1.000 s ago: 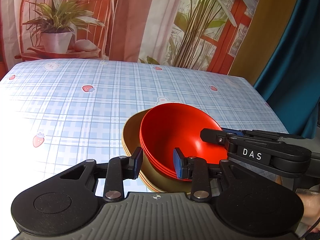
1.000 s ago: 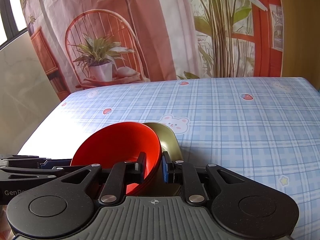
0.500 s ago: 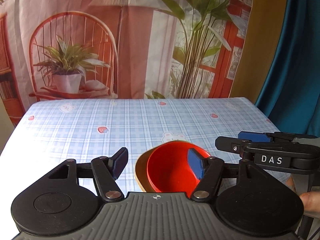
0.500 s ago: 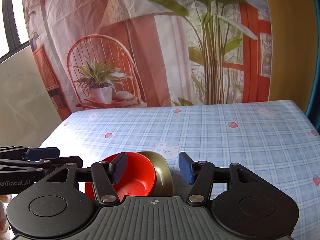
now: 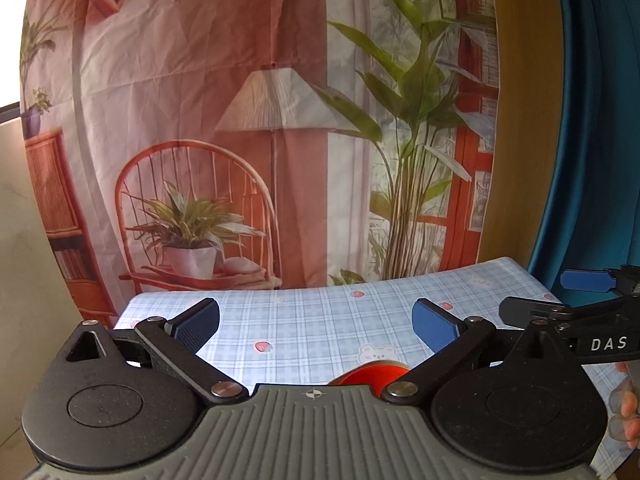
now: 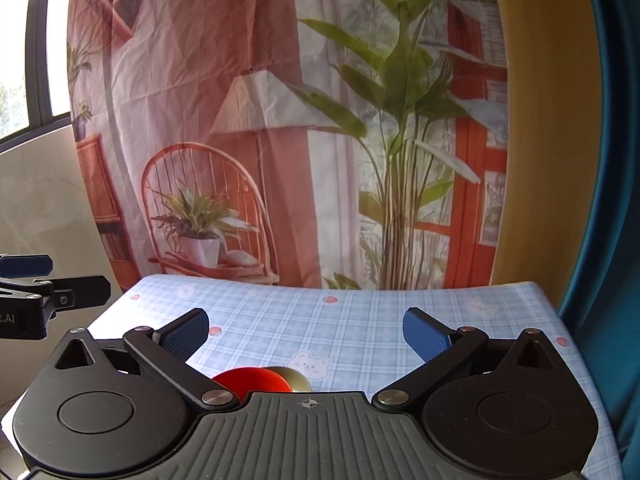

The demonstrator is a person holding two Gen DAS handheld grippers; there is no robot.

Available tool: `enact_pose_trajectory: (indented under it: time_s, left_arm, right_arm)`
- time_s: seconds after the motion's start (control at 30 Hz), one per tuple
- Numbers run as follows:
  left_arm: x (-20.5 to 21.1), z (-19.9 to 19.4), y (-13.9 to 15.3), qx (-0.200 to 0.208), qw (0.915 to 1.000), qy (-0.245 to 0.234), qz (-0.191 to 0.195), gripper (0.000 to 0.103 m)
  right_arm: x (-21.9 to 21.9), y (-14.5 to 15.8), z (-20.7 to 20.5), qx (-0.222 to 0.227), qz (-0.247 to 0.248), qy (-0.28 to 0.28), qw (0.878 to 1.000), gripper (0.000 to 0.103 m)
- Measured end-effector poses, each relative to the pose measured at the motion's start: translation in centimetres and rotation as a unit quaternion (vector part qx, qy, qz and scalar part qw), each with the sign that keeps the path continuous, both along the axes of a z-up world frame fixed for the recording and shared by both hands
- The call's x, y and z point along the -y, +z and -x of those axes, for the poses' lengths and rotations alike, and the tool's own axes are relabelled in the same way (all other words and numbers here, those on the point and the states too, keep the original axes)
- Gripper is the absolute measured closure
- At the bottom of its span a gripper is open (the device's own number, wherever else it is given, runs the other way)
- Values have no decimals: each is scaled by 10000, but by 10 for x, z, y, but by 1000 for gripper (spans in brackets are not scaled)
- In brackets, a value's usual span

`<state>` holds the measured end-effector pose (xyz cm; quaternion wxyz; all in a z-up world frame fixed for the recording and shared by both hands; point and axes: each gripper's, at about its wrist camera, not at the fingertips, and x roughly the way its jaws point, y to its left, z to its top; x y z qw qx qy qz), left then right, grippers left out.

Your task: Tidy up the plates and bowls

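Where the checked tablecloth ends, a printed backdrop hangs.

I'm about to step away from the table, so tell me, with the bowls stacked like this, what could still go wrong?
1. The red bowls sit nested in the olive bowl near the table's front edge; a bump might knock them off.
2. Both the left gripper and right gripper, jaws just opened and empty, hang close together; they could clash.
3. The stack is mostly hidden, so a lean could go unnoticed.
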<state>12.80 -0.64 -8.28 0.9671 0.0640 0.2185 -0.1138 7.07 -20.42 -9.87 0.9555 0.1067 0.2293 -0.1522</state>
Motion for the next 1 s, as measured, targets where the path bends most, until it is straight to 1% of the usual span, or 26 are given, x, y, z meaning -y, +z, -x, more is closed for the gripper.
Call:
enact_pose_trajectory:
  time_s: [0.1,0.2,0.27,0.33,0.47,0.57,0.63,0.73,0.83,1.0]
  left_arm:
    - [3,13,17,127,9996,201,-119,0]
    - [4,28,29,202,9991,338,-126,0]
    - [3,38,36,271,9989,374,-80,0]
    - [1,50,45,427,9982,419,18,0]
    - [1,72,60,788,9957,458,151,0]
    - [3,84,71,965,9940,482,188,0]
    - [3,93,77,959,9942,424,221,0]
    - [3,102,81,1006,9938,424,230,0]
    - [2,111,83,1052,9930,467,275,0]
    - [5,117,82,1125,9924,461,163,0]
  right_arm:
    - [-3,18,16,127,59,-40,9999,0]
    - [-8,35,31,250,153,-106,9995,0]
    - [-12,46,41,324,193,-135,9992,0]
    - [-15,56,50,358,211,-194,9989,0]
    - [-25,71,68,404,497,-298,9975,0]
    - [-27,80,79,439,436,-271,9977,0]
    - [-29,85,86,485,365,-244,9979,0]
    - [-36,90,95,514,451,-225,9974,0]
    - [-37,91,99,492,465,-255,9974,0]
    - [-36,91,103,487,455,-297,9973,0]
